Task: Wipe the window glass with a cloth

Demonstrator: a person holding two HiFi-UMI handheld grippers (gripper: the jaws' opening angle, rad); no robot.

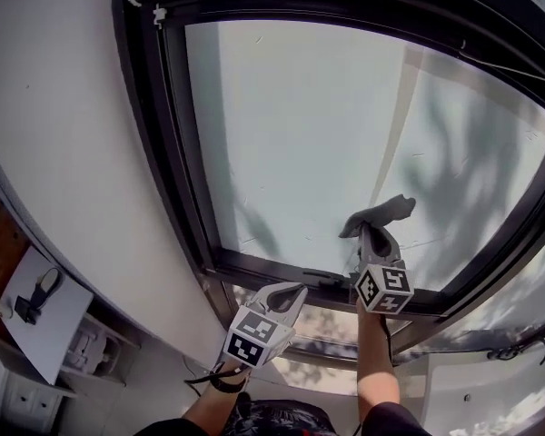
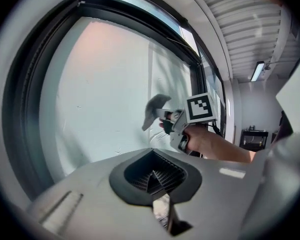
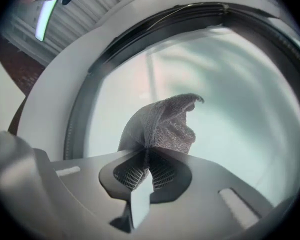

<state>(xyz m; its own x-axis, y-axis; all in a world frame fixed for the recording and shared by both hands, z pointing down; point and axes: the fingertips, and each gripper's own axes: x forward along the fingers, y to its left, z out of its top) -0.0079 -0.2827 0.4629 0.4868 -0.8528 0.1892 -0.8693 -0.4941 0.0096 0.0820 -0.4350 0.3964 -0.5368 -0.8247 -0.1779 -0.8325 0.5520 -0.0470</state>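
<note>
A large window glass (image 1: pixel 345 125) in a dark frame (image 1: pixel 177 153) fills the head view. My right gripper (image 1: pixel 374 234) is shut on a grey cloth (image 1: pixel 380 214) and holds it up against the lower part of the pane, close to the bottom rail. In the right gripper view the cloth (image 3: pixel 162 124) bunches out of the closed jaws toward the glass (image 3: pixel 240 94). My left gripper (image 1: pixel 286 295) hangs lower and to the left, below the bottom rail, shut with nothing in it. From the left gripper view, the right gripper (image 2: pixel 165 116) and cloth (image 2: pixel 154 108) show against the pane.
A white wall (image 1: pixel 64 134) runs left of the frame. Low on the left stand a white board (image 1: pixel 45 312) with a dark object and white furniture (image 1: pixel 82 348). A second pane (image 1: pixel 518 307) continues to the right beyond a frame post.
</note>
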